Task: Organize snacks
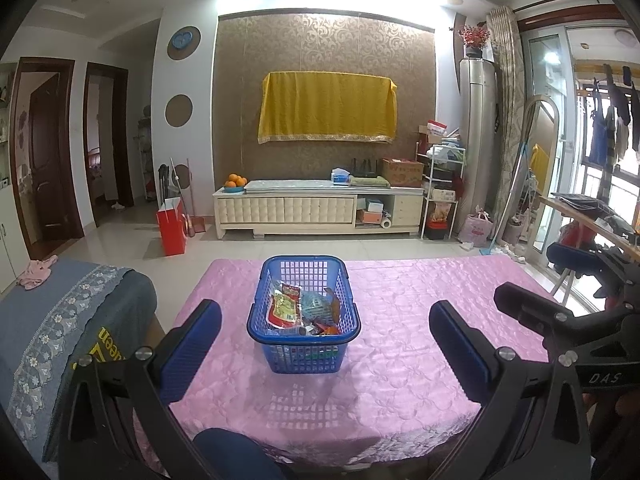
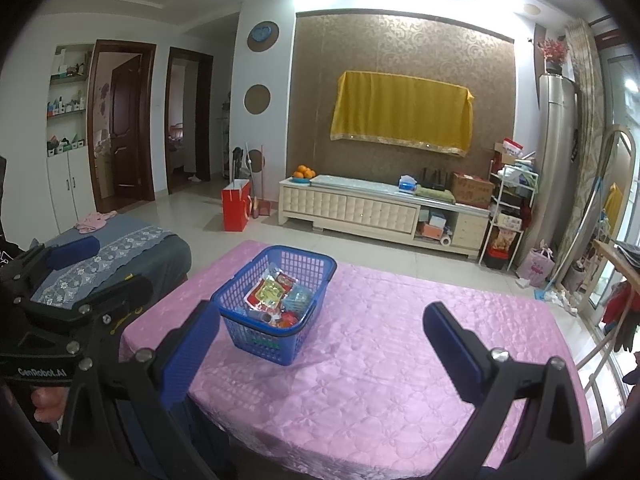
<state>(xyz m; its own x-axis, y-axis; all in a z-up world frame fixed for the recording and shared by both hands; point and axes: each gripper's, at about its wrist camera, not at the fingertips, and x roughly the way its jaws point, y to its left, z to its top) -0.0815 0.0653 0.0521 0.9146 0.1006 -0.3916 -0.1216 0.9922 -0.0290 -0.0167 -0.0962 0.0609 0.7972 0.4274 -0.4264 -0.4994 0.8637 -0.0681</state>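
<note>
We found the basket point(image 1: 304, 316) at frame centre in the left view, left of centre in the right view, standing on the pink cloth point(image 1: 400, 360) with the snacks point(image 1: 286, 308) inside it. We saw no snack loose on the cloth, so in our judgement the task was near done.

Risks, as we judged them: the light basket could slide or tip if a finger caught its rim, and the cloth could drag with it.

The left claw point(image 1: 326, 344) was spread wide, holding and touching nothing. The right claw point(image 2: 320, 350) likewise.
</note>
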